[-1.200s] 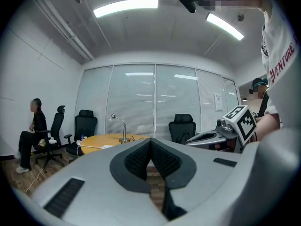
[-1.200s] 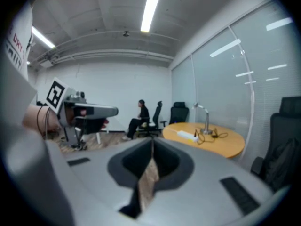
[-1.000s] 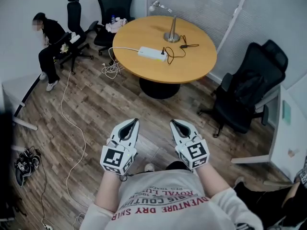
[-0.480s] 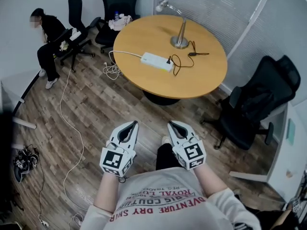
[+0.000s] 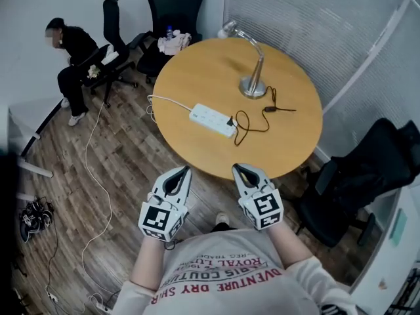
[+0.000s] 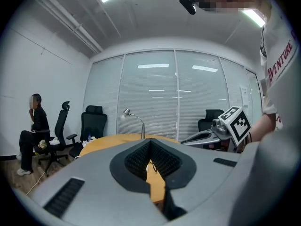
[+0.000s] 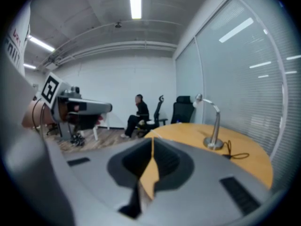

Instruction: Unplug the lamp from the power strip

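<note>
A silver desk lamp (image 5: 252,84) stands on the round wooden table (image 5: 190,64). Its black cord (image 5: 256,119) loops to a plug (image 5: 230,122) seated in the end of the white power strip (image 5: 211,119). My left gripper (image 5: 183,171) and right gripper (image 5: 237,169) hang side by side just short of the table's near edge, both shut and empty. In the left gripper view the lamp (image 6: 137,123) shows beyond the closed jaws of my left gripper (image 6: 150,141). The right gripper view has the lamp (image 7: 214,125) to the right of my right gripper (image 7: 152,139).
A person (image 5: 74,58) sits on a chair at the far left. Black office chairs stand behind the table (image 5: 174,8) and at its right (image 5: 371,176). The strip's white cable (image 5: 98,176) trails across the wood floor. Shoes (image 5: 31,216) lie at the left.
The view has come closer to the table, which now reaches down to the gripper tips. Both grippers stay shut and side by side.
</note>
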Demonstrator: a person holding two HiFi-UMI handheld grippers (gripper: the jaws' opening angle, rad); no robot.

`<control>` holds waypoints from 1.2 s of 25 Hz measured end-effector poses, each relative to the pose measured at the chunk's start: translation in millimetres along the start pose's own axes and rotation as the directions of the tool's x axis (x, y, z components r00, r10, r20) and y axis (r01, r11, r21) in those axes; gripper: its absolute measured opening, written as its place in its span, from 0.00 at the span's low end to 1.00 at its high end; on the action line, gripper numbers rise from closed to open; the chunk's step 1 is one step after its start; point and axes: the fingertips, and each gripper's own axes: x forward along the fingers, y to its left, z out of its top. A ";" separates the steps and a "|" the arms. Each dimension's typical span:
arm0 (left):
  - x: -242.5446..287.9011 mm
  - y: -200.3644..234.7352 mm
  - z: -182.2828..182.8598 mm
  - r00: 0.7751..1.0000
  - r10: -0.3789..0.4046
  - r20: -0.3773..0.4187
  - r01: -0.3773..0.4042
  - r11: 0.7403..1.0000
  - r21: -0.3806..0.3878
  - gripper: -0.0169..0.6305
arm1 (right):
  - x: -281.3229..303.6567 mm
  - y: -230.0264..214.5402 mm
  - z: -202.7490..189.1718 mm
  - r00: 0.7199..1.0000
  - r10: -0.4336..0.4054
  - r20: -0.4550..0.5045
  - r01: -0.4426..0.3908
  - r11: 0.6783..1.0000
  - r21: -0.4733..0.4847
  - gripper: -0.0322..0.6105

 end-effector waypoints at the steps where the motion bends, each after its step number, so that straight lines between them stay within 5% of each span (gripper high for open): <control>1: 12.7 0.4 0.0 1.000 0.002 -0.003 -0.002 1.000 0.000 0.07 | 5.8 -12.5 -1.0 1.000 0.003 -0.006 -0.003 1.000 0.003 0.10; 11: 98.7 21.6 -13.0 0.997 -0.019 -0.072 0.019 1.000 -0.003 0.07 | 55.4 -83.4 -13.6 0.997 0.011 -0.071 -0.007 0.998 0.063 0.10; 19: 170.2 63.1 -17.7 0.985 -0.142 -0.099 0.142 0.990 -0.006 0.07 | 103.0 -110.9 -13.6 0.990 -0.060 -0.127 0.072 0.993 0.096 0.10; 25: 229.2 91.9 -29.9 0.948 -0.274 -0.161 0.280 0.960 0.015 0.07 | 142.5 -135.4 -15.7 0.972 -0.134 -0.192 0.165 0.974 0.153 0.10; 30: 263.3 99.3 -69.5 0.890 -0.374 -0.261 0.393 0.919 0.024 0.07 | 166.0 -140.3 -37.6 0.941 -0.139 -0.308 0.201 0.964 0.177 0.13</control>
